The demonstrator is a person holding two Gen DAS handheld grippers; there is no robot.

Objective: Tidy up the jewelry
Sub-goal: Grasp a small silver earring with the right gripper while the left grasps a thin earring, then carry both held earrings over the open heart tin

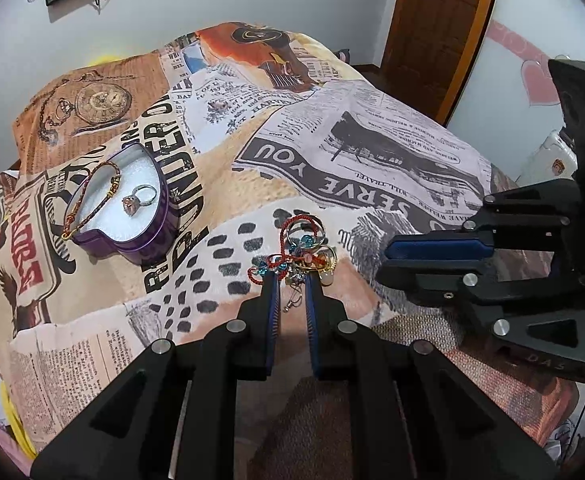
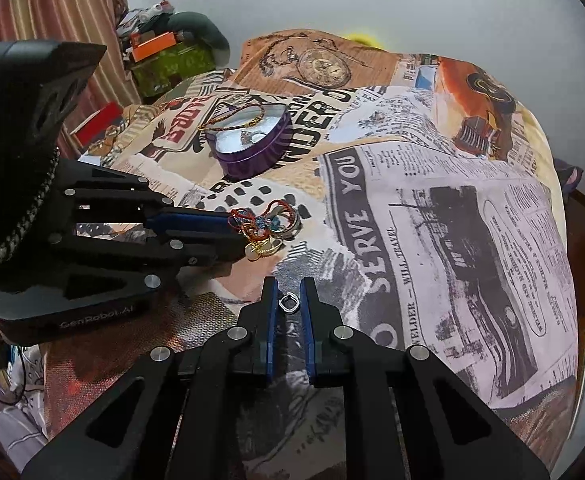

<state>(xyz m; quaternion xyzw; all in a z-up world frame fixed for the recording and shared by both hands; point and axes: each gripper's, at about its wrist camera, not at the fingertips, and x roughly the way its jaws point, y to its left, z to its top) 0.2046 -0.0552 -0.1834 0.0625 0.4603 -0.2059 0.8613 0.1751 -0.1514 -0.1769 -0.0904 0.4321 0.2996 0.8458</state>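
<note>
Two grippers | left gripper (image 1: 292, 276) nipped onto jewelry pile (image 1: 306, 248) | right gripper (image 2: 289, 285) clamped on small silver ring (image 2: 288, 303) | purple tin (image 1: 148, 236) far left

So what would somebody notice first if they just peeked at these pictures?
Probably the purple heart-shaped tin on the newspaper-print bedspread, with a sparkly ring and a braided bracelet draped over its rim. Next, the bright tangle of jewelry, red cord, blue beads and gold rings, lying right at the tips of the left gripper. The right gripper has its jaws closed on a small silver ring.
</note>
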